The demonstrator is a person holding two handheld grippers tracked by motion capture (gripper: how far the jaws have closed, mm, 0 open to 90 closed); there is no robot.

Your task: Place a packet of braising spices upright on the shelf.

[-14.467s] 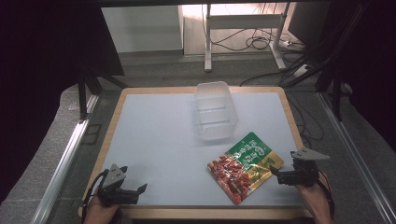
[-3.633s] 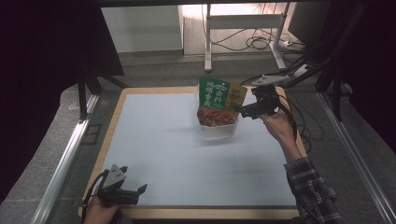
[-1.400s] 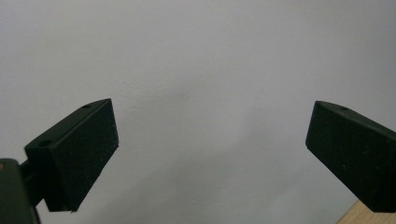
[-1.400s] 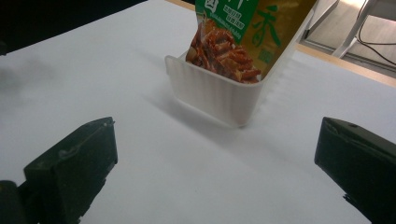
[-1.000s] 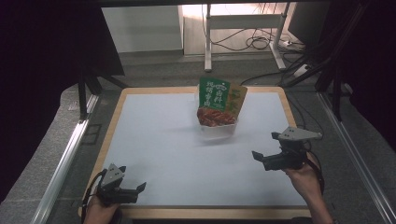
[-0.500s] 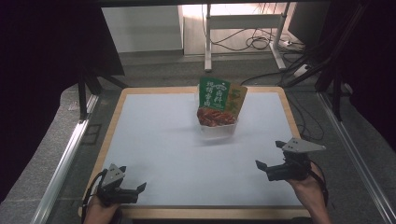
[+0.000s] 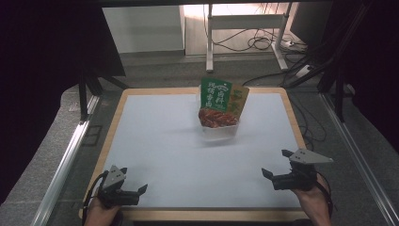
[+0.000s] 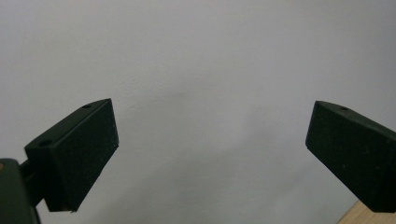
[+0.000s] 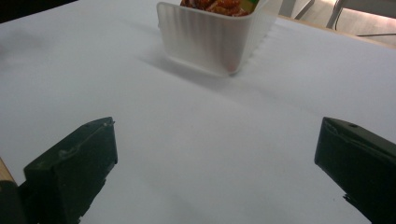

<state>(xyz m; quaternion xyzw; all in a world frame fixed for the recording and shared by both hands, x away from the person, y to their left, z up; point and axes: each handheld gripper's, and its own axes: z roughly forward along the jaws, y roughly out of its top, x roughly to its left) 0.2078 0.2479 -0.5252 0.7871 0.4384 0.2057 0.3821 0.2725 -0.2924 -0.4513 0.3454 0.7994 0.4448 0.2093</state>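
White table (image 7: 164,150); packet (image 7: 220,101) probably inside tub (image 9: 215,39).

So the right gripper (image 9: 215,172) has its two black jaws spread wide apart, nothing between them, just hanging over the white table surface (image 9: 196,140). Farther off, up near the top, sits a translucent ribbed plastic container (image 9: 212,39) with a corner facing the jaws. Something red and a bit of green, the packet (image 9: 219,5), peeks out above its rim. A wooden table edge (image 9: 327,30) runs along the far right.
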